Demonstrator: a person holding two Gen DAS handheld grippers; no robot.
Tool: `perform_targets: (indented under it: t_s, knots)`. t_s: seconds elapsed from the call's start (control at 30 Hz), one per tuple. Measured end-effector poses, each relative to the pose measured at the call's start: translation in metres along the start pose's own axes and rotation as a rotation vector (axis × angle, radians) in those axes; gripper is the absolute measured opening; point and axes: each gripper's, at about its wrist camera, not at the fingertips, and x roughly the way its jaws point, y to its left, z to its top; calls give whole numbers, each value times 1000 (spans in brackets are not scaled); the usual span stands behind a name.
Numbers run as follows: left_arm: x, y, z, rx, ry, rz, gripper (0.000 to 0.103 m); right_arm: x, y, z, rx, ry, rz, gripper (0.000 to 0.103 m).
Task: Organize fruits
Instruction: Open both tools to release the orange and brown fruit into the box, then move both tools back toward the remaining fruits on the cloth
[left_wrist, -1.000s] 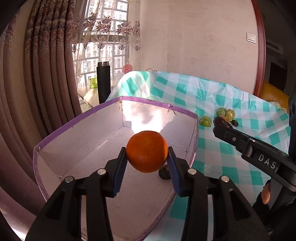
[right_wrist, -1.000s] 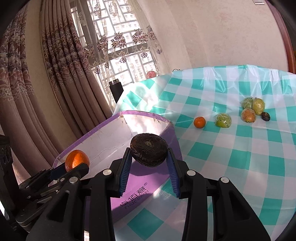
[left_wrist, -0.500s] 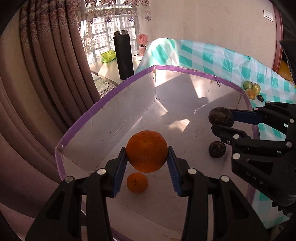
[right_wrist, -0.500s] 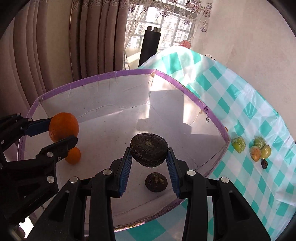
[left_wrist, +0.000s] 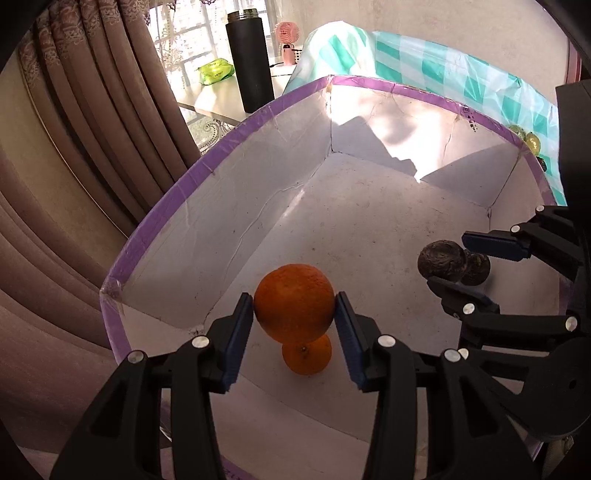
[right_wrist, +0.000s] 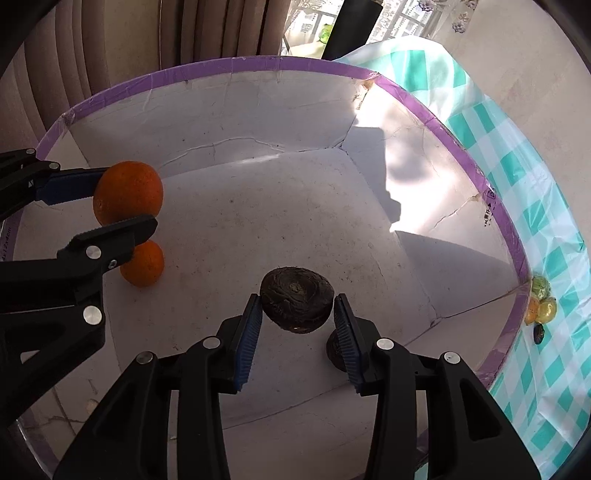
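My left gripper (left_wrist: 294, 312) is shut on a large orange (left_wrist: 294, 302) and holds it low inside the white box with the purple rim (left_wrist: 221, 140), just above a smaller orange (left_wrist: 306, 356) on the box floor. My right gripper (right_wrist: 297, 315) is shut on a dark brown fruit (right_wrist: 296, 304) over the box floor, beside another dark fruit (right_wrist: 334, 349) lying there. In the right wrist view the left gripper (right_wrist: 122, 206) with its orange (right_wrist: 127, 192) is at the left, above the small orange (right_wrist: 143, 267).
Several green, yellow and dark fruits (right_wrist: 541, 304) lie on the teal checked tablecloth (right_wrist: 546, 206) outside the box's right wall. A black flask (left_wrist: 250, 61) stands on a side table behind the box. Brown curtains (left_wrist: 74, 147) hang at the left.
Both grippers have moved lower into the box with their fruits still held. The large orange now hangs just above the small one, and the dark fruit sits close to the floor.
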Motion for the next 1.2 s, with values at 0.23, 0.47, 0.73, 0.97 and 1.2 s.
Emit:
perform_targets:
  t_s: [0.23, 0.47, 0.73, 0.97, 1.2]
  knots:
    - [-6, -4, 1, -9, -1, 32, 85, -3, -1, -4, -16, -43, -32, 86]
    - [-4, 0, 0, -45, 16, 33, 87, -11, -2, -8, 11, -115, -48, 86]
    - [-9, 5, 0, -86, 12, 40, 88, -22, -2, -12, 57, -224, -47, 86]
    - [-66, -12, 10, -119, -205, 112, 92, -52, -25, -31, 194, -480, 28, 86]
    - [-157, -82, -1, -87, -726, 19, 101, -90, -115, -84, 470, -692, -24, 89]
